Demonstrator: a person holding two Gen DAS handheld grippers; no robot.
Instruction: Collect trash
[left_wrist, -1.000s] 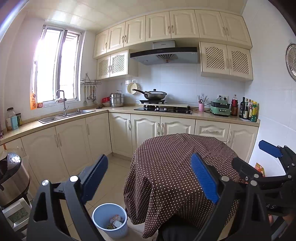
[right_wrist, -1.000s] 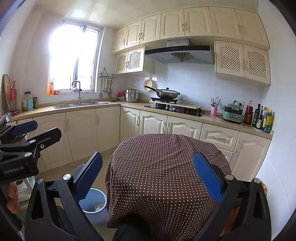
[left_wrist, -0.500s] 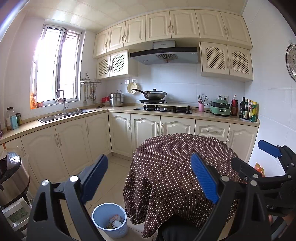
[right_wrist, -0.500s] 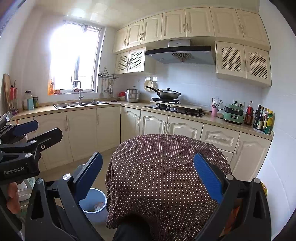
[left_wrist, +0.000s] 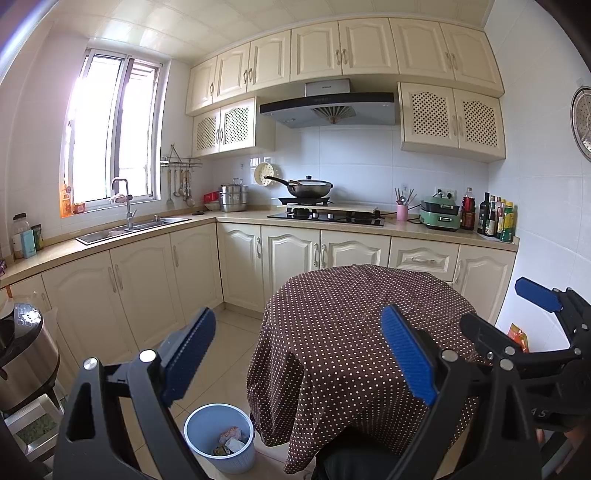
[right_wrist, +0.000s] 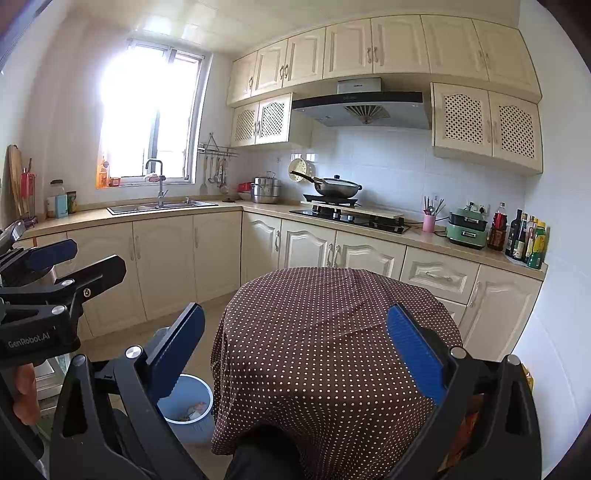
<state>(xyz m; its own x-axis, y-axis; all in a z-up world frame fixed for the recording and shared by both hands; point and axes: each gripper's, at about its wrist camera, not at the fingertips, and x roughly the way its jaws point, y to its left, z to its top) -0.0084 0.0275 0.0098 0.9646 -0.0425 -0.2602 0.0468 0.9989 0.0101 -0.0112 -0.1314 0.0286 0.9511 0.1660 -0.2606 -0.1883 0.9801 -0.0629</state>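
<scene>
A light blue waste bin (left_wrist: 207, 424) stands on the floor left of the round table (left_wrist: 362, 317), with crumpled trash (left_wrist: 231, 441) inside it. My left gripper (left_wrist: 297, 354) is held open above the table's near edge, nothing between its blue pads. My right gripper (right_wrist: 295, 350) is also open and empty over the brown dotted cloth (right_wrist: 317, 332). In the right wrist view the bin (right_wrist: 199, 391) shows low on the left, partly behind a finger. Each gripper shows in the other's view: the right gripper (left_wrist: 535, 325) at the right edge, the left gripper (right_wrist: 55, 273) at the left edge.
Cream cabinets and a counter (left_wrist: 236, 216) wrap the back and left, with a sink (left_wrist: 129, 227) and a hob (left_wrist: 325, 216). A steel cooker (left_wrist: 22, 354) stands at the left. An orange packet (left_wrist: 517, 338) lies by the right wall. Tiled floor (left_wrist: 229, 343) lies between table and cabinets.
</scene>
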